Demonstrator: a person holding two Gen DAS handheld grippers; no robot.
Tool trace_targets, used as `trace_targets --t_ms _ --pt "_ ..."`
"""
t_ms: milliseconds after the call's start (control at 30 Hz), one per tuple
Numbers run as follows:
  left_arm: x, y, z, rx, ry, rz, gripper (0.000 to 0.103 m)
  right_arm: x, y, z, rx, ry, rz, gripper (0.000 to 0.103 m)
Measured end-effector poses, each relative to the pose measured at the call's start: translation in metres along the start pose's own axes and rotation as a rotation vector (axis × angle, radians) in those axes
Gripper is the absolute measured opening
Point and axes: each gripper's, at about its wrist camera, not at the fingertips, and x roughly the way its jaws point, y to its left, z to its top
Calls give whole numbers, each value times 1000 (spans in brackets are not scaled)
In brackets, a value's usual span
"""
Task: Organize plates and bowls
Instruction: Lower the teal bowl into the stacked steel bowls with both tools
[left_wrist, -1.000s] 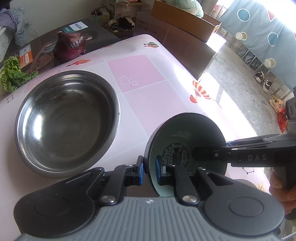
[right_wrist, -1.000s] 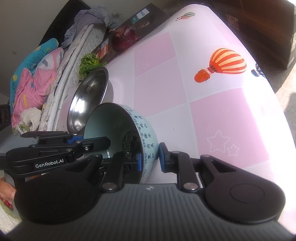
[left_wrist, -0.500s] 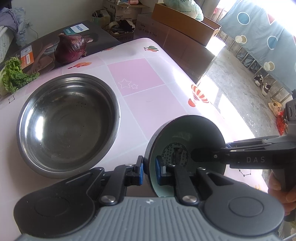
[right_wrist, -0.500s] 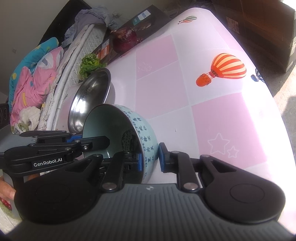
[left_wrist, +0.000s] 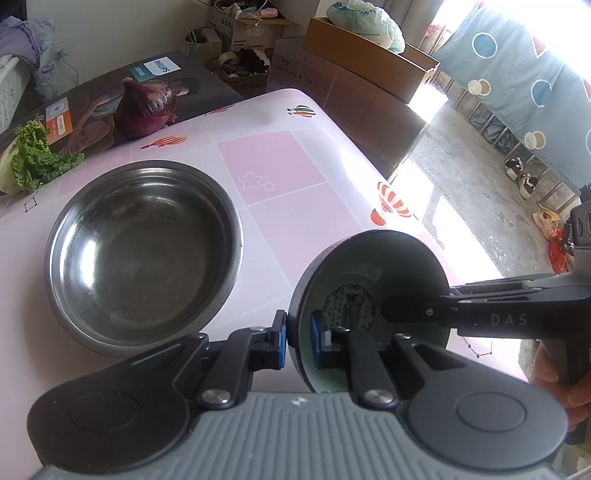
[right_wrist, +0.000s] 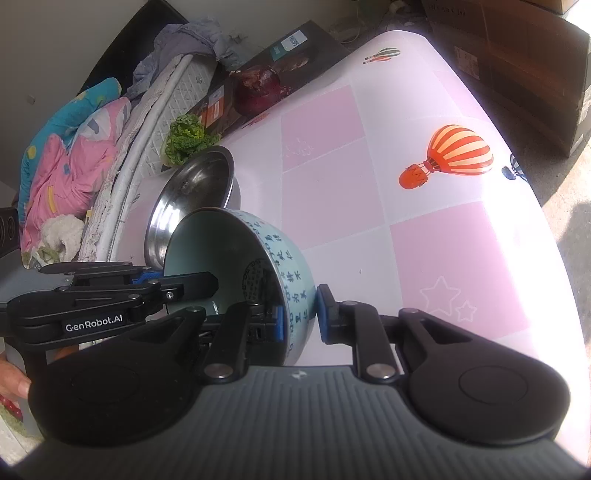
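Note:
A pale green ceramic bowl (left_wrist: 369, 266) with blue script on its outside (right_wrist: 291, 266) hangs tilted on its side above the pink tablecloth. My left gripper (left_wrist: 297, 341) is shut on its rim, one pad inside and one outside. On the opposite side of the rim my right gripper (right_wrist: 301, 314) is shut too. Each gripper shows in the other's view: the right one (left_wrist: 417, 310) reaches in from the right, the left one (right_wrist: 184, 280) from the left. A large empty steel bowl (left_wrist: 144, 254) stands on the table to the left, also in the right wrist view (right_wrist: 195, 188).
A purple cabbage (left_wrist: 146, 107) sits on a dark Philips box (left_wrist: 92, 103) at the table's far edge, with a green lettuce (left_wrist: 33, 158) beside it. Cardboard boxes (left_wrist: 365, 55) stand past the table. The table's right edge (left_wrist: 369, 166) drops to the floor. A hand (left_wrist: 554, 376) holds the right gripper.
Hardly anything differs. Both grippers keep their hold on the ceramic bowl, and the views have drifted only slightly.

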Motion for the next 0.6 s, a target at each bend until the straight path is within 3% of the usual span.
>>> trace_targets --t_ms 600 --pt "-39 24 0 -48 -71 7 14 -7 43 16 -59 -20 17 15"
